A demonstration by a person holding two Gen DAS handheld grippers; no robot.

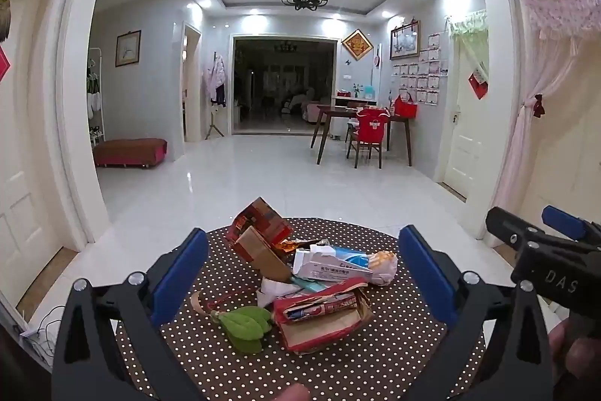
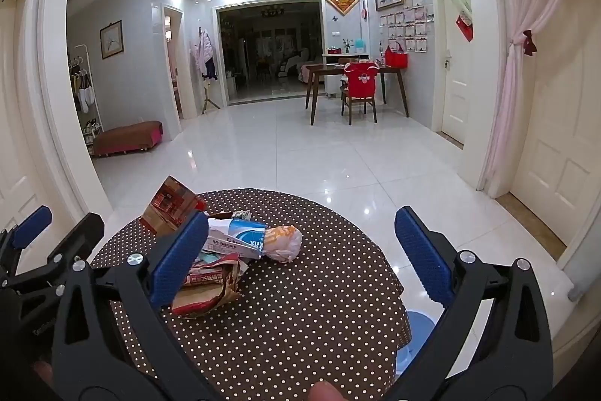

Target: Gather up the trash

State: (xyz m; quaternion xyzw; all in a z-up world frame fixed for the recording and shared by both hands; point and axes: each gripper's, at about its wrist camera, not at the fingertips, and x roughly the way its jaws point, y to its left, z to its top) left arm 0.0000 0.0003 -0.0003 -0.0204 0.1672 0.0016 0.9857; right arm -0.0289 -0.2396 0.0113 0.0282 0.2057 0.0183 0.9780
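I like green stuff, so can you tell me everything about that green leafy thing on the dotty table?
The green leaves are a small bunch of smooth, fresh-looking leaves joined at a pale stem end. They lie flat on the brown polka-dot tablecloth, at the near left edge of the trash pile. Their right side reaches the torn red carton, seemingly touching it. Nothing holds them. The right wrist view does not show them.
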